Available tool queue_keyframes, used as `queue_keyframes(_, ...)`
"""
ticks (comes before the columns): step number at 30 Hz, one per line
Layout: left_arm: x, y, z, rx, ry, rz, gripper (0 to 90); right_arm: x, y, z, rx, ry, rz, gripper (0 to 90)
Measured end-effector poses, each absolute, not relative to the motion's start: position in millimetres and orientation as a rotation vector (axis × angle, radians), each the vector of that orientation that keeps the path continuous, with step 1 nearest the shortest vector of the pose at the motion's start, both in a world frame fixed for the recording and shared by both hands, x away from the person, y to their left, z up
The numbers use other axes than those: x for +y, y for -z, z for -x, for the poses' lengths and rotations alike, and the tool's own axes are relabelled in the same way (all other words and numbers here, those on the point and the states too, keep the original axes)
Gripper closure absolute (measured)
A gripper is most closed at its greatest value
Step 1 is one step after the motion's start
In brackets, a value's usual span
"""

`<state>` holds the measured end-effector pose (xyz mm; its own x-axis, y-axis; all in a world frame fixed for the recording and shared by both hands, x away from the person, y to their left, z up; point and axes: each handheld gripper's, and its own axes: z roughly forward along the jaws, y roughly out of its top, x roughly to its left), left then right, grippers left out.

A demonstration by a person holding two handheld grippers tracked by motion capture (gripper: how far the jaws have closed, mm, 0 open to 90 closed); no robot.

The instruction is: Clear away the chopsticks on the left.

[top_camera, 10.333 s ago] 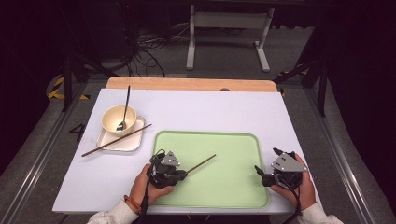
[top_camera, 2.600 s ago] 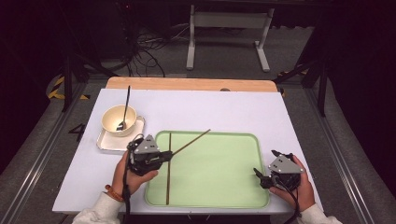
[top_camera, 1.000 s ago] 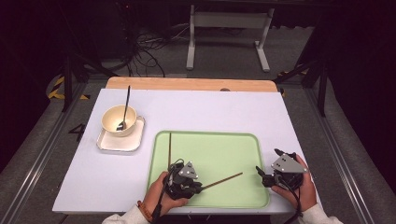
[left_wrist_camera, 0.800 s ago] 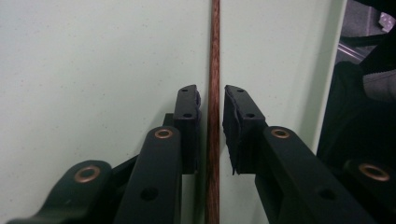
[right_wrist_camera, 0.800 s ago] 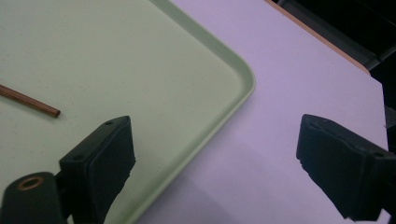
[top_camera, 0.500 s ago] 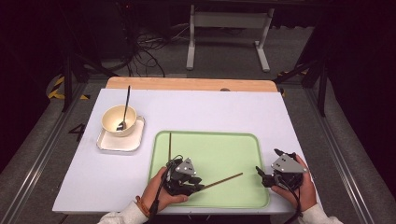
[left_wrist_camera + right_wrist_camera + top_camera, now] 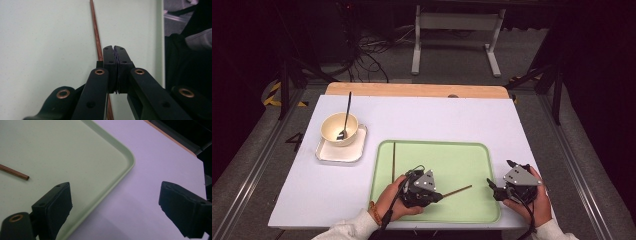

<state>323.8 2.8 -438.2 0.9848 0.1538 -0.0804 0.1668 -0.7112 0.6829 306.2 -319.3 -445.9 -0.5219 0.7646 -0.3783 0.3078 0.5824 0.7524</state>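
1. A thin reddish-brown wooden chopstick (image 7: 96, 32) lies flat on the pale green plastic tray (image 7: 462, 155), its far tip pointing toward the right gripper (image 7: 498, 189).
2. The left gripper (image 7: 115, 53) has just been closing; its black pads meet with nothing between them, and the chopstick passes beside and beneath the jaws.
3. A second chopstick (image 7: 393, 160) lies along the tray's left edge, well apart from the first.
4. The right gripper hovers at the tray's right corner, jaws spread wide and empty.
5. Farther off on the white table (image 7: 432, 120), a cream bowl (image 7: 339, 128) holding a black spoon (image 7: 346, 114) rests on a square white plate (image 7: 340, 152).
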Motion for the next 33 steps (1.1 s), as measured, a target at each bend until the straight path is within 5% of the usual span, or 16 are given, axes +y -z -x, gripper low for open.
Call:
queue_keyframes(13,-16.1,451.8,-332.9,0.234,0.026,-2.393,89.8,-319.1,447.1,-306.6,2.110,-0.814,-0.847,11.7)
queue_keyframes(33,36.3,452.9,-362.8,0.518,-0.052,-2.347,89.4,-316.8,449.1,-306.8,2.123,-0.807,-0.851,11.6)
